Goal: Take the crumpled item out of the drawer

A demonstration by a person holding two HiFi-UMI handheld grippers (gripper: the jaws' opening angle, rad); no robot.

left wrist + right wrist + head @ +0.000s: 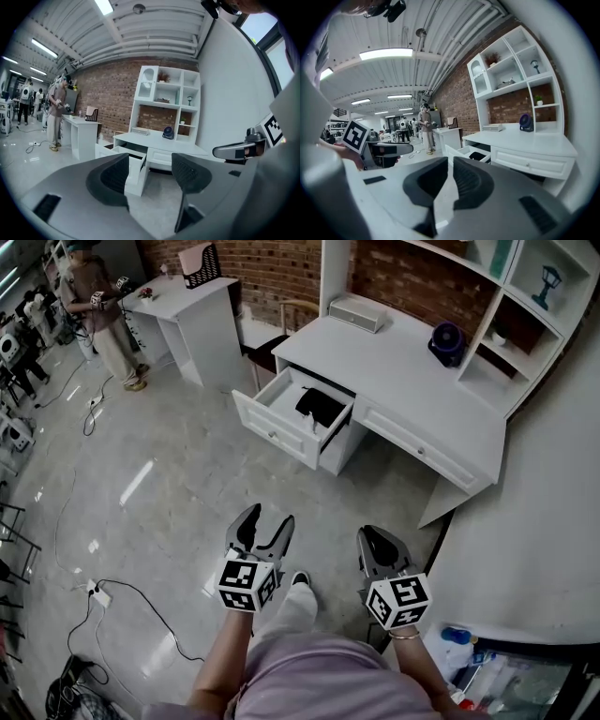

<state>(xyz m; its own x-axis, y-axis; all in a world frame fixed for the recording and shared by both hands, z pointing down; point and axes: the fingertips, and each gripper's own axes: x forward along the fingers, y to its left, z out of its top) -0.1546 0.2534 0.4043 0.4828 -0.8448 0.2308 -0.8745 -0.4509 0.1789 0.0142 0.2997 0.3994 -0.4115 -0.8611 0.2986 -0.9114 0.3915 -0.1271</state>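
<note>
- Lilac shirt and bare forearms fill the bottom of the head view. The arms hold both claws out over the grey floor, well short of the white desk.
- Left claw: its jaws stand wide apart. In the left gripper view nothing sits between the ribbed pads; only floor and the far drawer front show through the gap. It holds and touches nothing.
- Right claw: its jaws are drawn together. In the right gripper view only a thin slit is left between the pads, with nothing gripped in it. It also hangs free in the air, touching nothing.
- Each claw carries its marker cube at the back, and the two are level with each other, side by side.
- Crumpled item: a dark, bunched-up thing lying inside the open drawer, towards its back right corner. The right gripper view also shows it as a dark lump above the drawer's rim.
- That drawer is pulled out from the left end of the desk, well apart from both claws.
- On the desk top a small dark blue fan stands near the shelves.
- Far off at the upper left, another person stands beside a second white desk.
</note>
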